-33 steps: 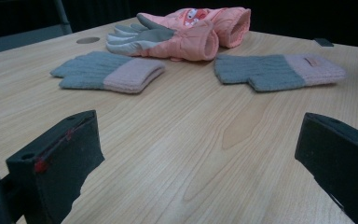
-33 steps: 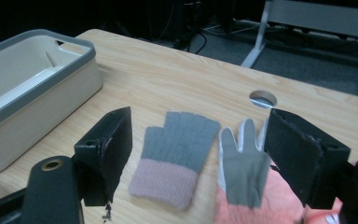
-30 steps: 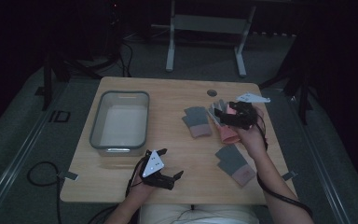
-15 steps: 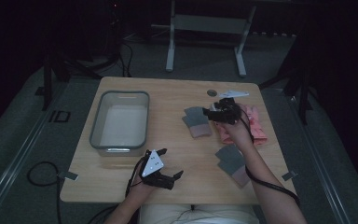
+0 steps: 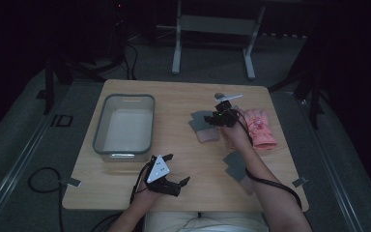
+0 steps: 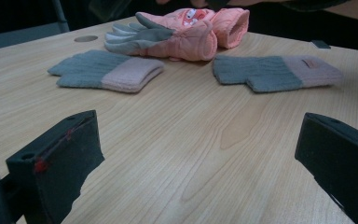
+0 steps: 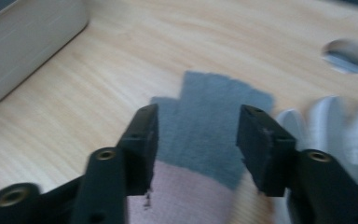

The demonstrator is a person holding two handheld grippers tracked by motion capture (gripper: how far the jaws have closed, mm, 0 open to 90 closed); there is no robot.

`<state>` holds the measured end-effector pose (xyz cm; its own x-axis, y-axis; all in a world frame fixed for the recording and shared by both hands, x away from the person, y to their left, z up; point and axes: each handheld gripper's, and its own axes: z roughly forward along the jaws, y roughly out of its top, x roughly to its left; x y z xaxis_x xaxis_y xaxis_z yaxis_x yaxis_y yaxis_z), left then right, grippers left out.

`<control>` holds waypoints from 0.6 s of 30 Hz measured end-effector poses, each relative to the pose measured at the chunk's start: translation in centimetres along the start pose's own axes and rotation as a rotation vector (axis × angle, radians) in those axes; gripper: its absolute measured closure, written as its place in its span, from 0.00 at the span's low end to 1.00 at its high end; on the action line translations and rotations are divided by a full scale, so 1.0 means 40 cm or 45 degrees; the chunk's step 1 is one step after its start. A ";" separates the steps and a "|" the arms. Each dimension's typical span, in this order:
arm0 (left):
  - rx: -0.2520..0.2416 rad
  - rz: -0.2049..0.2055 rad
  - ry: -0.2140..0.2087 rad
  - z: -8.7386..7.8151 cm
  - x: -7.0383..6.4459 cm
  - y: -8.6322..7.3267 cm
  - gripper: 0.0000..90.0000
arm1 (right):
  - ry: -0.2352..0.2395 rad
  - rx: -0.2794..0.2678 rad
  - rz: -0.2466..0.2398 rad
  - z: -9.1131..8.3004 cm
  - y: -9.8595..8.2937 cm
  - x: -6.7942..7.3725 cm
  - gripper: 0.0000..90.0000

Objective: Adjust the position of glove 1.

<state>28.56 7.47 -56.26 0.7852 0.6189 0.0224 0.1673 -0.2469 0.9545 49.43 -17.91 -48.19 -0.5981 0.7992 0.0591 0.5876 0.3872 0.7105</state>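
A grey and pink knit mitten [image 5: 204, 127] lies mid-table, and my right gripper [image 5: 214, 120] hovers just over it. In the right gripper view the open gripper [image 7: 196, 135] has one jaw on either side of the mitten [image 7: 205, 126], at the line where grey meets pink. A second knit mitten [image 5: 236, 166] lies nearer the person. A pink padded glove [image 5: 258, 128] rests to the right of the hand. My left gripper [image 5: 176, 169] sits low by the front edge, open and holding nothing [image 6: 196, 154]; ahead of it lie both mittens [image 6: 107, 72] [image 6: 275, 72] and the pink glove [image 6: 186, 35].
A grey plastic tub [image 5: 124, 145] stands on the left half of the table, its wall also at the upper left of the right gripper view [image 7: 23, 37]. A round cable hole [image 7: 347, 53] is in the tabletop beyond the mitten. Dark floor and a metal stand surround the table.
My right gripper has moved left, away from the pink glove, to hover over the far knit mitten. The pink glove now lies flat to its right. The left gripper has stayed put.
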 end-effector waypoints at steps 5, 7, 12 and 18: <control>0.000 0.000 0.001 0.000 -0.002 0.000 0.00 | -0.038 0.074 0.004 0.056 -0.008 -0.002 0.61; -0.001 -0.001 -0.001 0.000 -0.001 0.000 0.00 | -0.060 0.098 -0.022 0.077 -0.012 0.001 0.63; 0.000 -0.001 0.001 0.000 -0.001 0.000 0.00 | -0.080 0.142 -0.035 0.116 -0.019 -0.001 0.64; -0.001 -0.002 0.002 0.000 -0.001 0.000 0.00 | -0.090 0.219 -0.029 0.157 -0.024 -0.014 0.69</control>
<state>28.52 7.44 -56.27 0.7841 0.6203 0.0211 0.1681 -0.2450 0.9548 52.62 -15.83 -53.31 -0.5763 0.8172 -0.0096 0.6625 0.4740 0.5801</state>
